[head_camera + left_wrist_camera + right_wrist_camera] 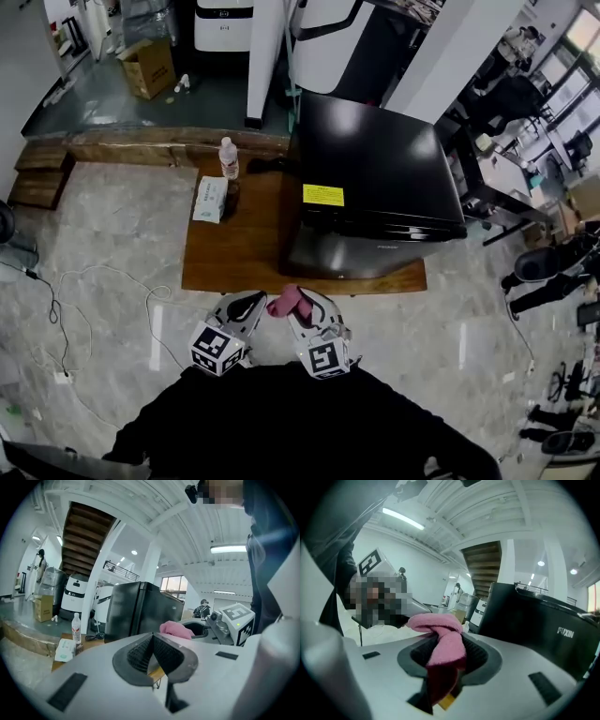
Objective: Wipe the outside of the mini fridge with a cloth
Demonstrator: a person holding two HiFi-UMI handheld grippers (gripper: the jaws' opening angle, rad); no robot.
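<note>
Big open hall, reads as a robotics lab or workshop. Behind the mini fridge point(375, 178): white service-robot units point(223, 23) and a cardboard box point(150, 67) on a raised grey platform point(103, 103). Left of it: loose cables point(84, 281) over a polished stone floor point(112, 216). Right of it: black office chairs point(548, 262). Above it: white beams, a strip light point(229, 549), and the brown underside of a staircase point(86, 538).

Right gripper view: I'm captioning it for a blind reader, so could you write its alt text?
The right tongs are shut on a pink cloth, which bunches up above them. A black mini fridge stands beyond them on the right, untouched by the cloth.
</note>
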